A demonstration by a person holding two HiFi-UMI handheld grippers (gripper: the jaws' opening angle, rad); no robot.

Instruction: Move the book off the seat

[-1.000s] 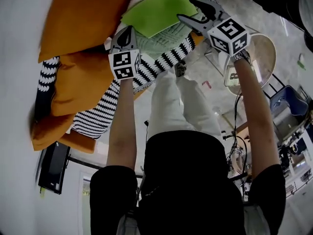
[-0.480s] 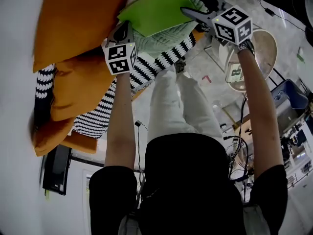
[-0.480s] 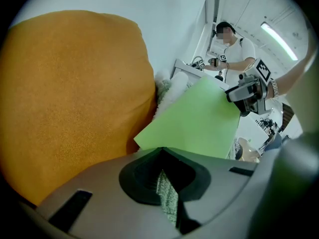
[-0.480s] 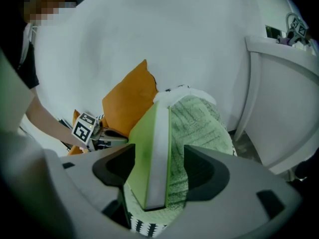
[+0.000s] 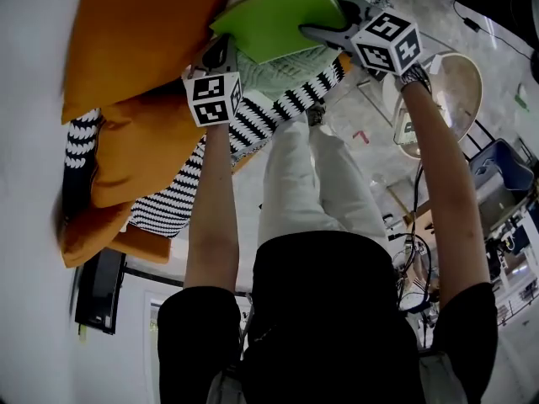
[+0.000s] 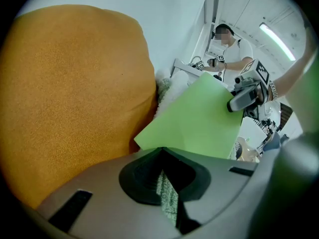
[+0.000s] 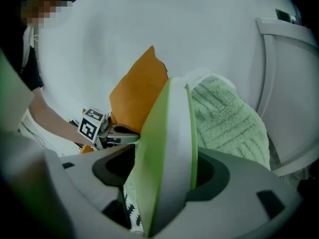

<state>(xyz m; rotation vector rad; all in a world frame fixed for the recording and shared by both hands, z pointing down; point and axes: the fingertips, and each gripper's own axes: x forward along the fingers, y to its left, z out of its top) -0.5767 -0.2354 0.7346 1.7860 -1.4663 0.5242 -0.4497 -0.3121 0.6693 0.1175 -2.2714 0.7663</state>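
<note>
Has the right claw [image 5: 327, 17] spread wide around the book [image 5: 274, 15] edge, not pinching yet, likely to grab and lift it. With the book lying on the blanket [image 5: 282, 70] at the seat [image 5: 147, 244] right end. Holds the left claw [image 5: 223, 49] pressed together, empty, near the cushion [image 5: 143, 32].

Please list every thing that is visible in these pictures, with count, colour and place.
book: 1, green, on the blanket
blanket: 1, pale green, over the striped cloth
cushions: at least 3, orange, left
striped cloth: 1, black and white, under the blanket
round table: 1, pale, right
screen: 1, black, lower left
bystander: 1, white shirt, far behind
left gripper: 1, grey, shut, left of the book
right gripper: 1, grey, open around the book
</note>
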